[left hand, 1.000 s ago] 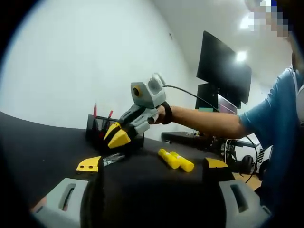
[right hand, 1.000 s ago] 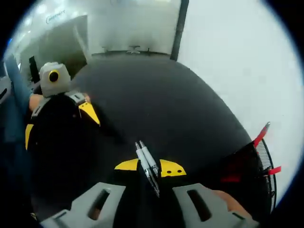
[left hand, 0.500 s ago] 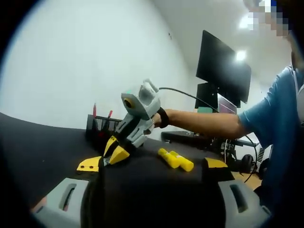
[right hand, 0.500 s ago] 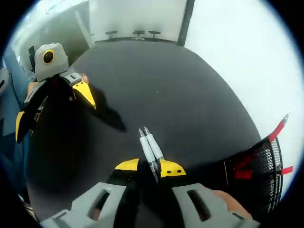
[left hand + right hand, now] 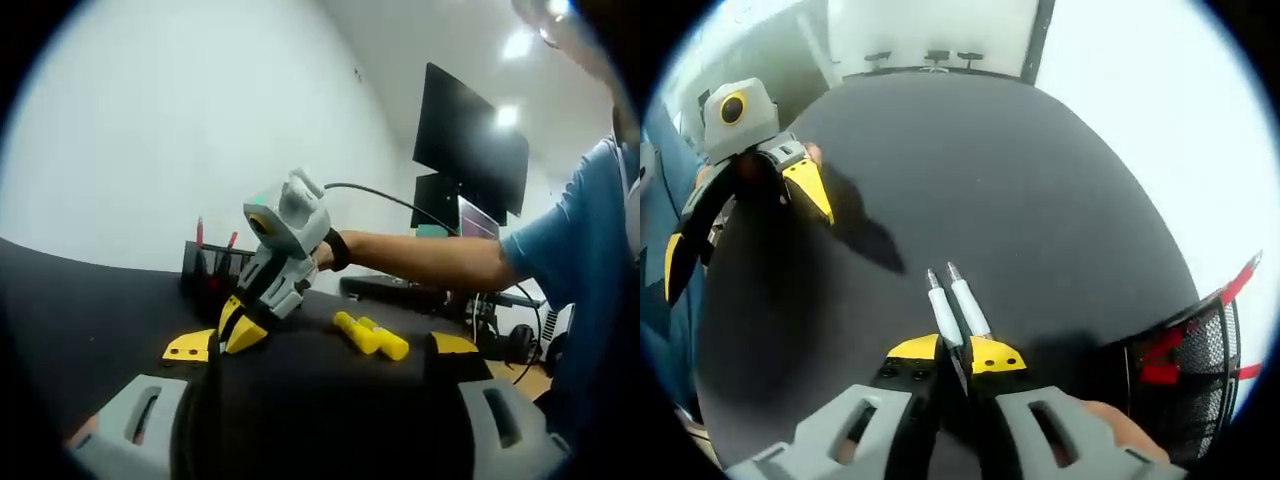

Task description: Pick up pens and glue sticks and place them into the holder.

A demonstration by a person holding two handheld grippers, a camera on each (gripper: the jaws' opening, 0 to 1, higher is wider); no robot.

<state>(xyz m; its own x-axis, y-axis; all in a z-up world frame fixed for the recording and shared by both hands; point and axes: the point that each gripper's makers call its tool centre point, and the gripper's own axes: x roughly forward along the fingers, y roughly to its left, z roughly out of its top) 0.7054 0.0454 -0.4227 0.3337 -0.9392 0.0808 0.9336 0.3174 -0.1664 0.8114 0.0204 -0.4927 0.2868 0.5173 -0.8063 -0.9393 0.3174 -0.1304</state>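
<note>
Two grey-white pens lie side by side on the black table. My right gripper points down at them, its yellow jaws pressed against their near ends, shut on the pens. In the left gripper view the right gripper meets the table in front of the black mesh holder. The holder has red pens in it. Two yellow glue sticks lie to the right. My left gripper is open and holds nothing. The left gripper hovers over the table's left side.
A person in a blue sleeve stands at the right, forearm stretched over the table. A dark monitor and desk clutter sit beyond the table's far edge. A white wall runs behind the holder.
The right gripper has come down from beside the holder onto the two pens, and its jaws have narrowed around them. The left gripper has stayed still and open.
</note>
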